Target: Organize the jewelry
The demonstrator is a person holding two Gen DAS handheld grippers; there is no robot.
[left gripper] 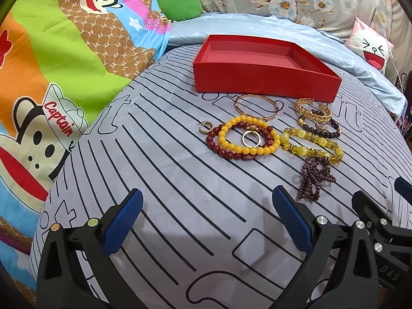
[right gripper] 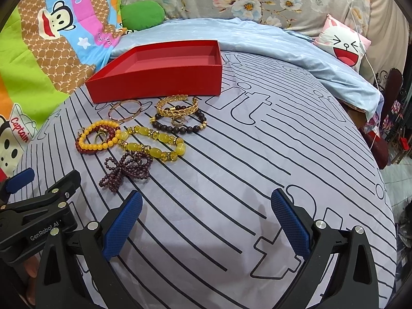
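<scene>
Bed (left gripper: 180,180), covered in a grey sheet with black line print; it carries every item listed and lies under both pairs of jaws.

Red box (left gripper: 262,82), open-topped and holding nothing, well ahead of the left jaws and, in the right wrist view, ahead and to the left of the right jaws (right gripper: 159,82).

Left gripper (left gripper: 207,219): blue-padded jaws spread wide, nothing between them, hovering over bare sheet.

Right gripper (right gripper: 206,219): jaws likewise wide apart and holding nothing; it sits just right of the left gripper.

Jewelry, all on the sheet between the jaws and the box:

- Yellow-green stone bracelet (left gripper: 311,144), ahead-right of the left jaws, ahead-left of the right jaws.
- Yellow bead bracelet (left gripper: 248,135), straight ahead of the left jaws, lying over a dark red bead bracelet (left gripper: 221,146).
- Dark bead bracelet (left gripper: 322,128) with gold spacers, beyond the yellow-green one.
- Gold leaf cuff (left gripper: 312,108), overlapping the dark bead bracelet, just before the box wall.
- Thin gold bangle (left gripper: 256,106), close before the box front.
- Purple bead bow (right gripper: 126,171), nearest piece to both pairs of jaws; just ahead-left of the right jaws.
- Gold ring (left gripper: 251,139), inside the yellow bead loop.
- Gold hoop earring (left gripper: 204,128), left of the red beads.
- A second small gold piece lies inside the dark bead loop; its kind cannot be told.
</scene>
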